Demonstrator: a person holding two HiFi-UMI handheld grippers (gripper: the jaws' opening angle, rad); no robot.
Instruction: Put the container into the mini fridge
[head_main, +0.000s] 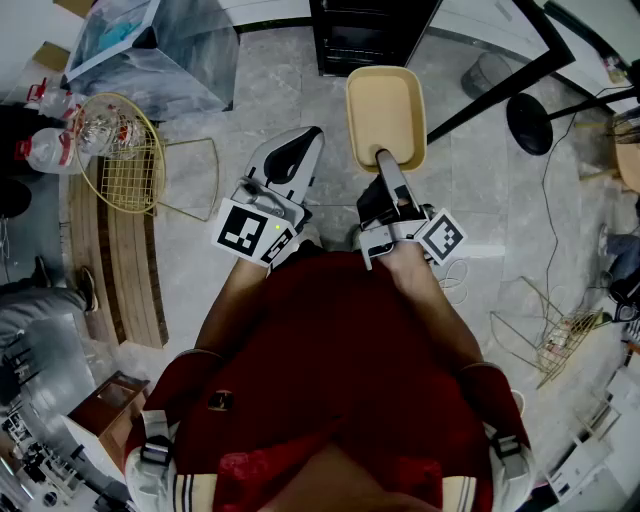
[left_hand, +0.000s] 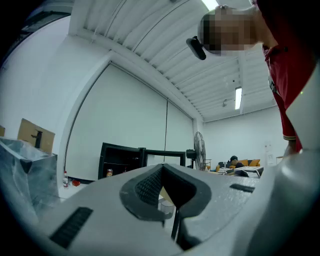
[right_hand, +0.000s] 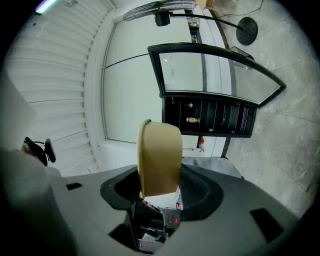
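Tiled floor (head_main: 300, 90), big open room. One mini fridge (head_main: 365, 35), black, straight ahead at the top of the head view. Its glass door (right_hand: 220, 70) stands swung open with the shelves exposed and a few small cans or bottles on them.

One container (head_main: 385, 112): tan, shallow, rounded corners. It is held in the air out in front of the person, between body and fridge, not yet inside.

Two claws. Right claw (head_main: 383, 158) pinches the container's near rim, jaws partway apart around it. The right gripper view shows the container rising from between the pads, fridge opening beyond it. Left claw (head_main: 311, 134) is pressed together with nothing in it, level beside the right one, doing no work.

Progress, as judged: pickup done, door open, container in carry and aimed at the fridge. Left to do: close the gap, set it on a shelf, let go.
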